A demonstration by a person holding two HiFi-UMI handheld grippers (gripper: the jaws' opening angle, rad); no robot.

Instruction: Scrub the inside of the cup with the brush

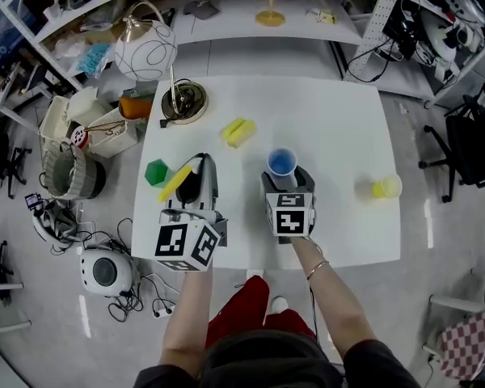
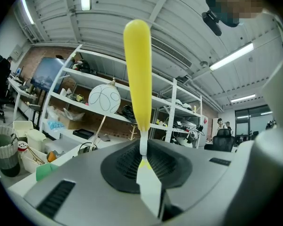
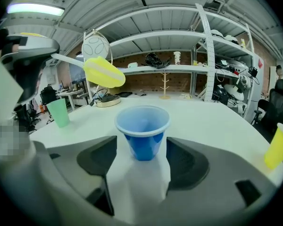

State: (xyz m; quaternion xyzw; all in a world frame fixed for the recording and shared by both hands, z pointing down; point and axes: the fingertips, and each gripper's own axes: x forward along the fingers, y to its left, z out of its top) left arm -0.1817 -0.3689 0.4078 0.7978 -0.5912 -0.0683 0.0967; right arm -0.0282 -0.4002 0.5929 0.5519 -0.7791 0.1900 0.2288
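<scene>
The right gripper [image 1: 286, 178] stands over the white counter [image 1: 331, 111] with its jaws spread wide. The blue cup [image 1: 281, 162] sits upright between them, and neither pad presses on it. The left gripper [image 1: 196, 172] is at 9 o'clock from the right one, with its jaws clamped on the thin white stem of the brush [image 1: 176, 183]. The brush's yellow end sticks out past the jaws toward 7 o'clock.

A lamp [image 1: 145, 48] with a round white shade rises from its brass base in the counter's 10 o'clock corner. The blue cup is near the middle of the counter, a little toward the 6 o'clock edge. A green cup [image 1: 156, 172] stands at the 9 o'clock edge, just beside the left gripper. A yellow cup [image 1: 385, 187] stands well apart at 4 o'clock, and a small yellow block [image 1: 238, 131] lies at 11 o'clock from the blue cup.
</scene>
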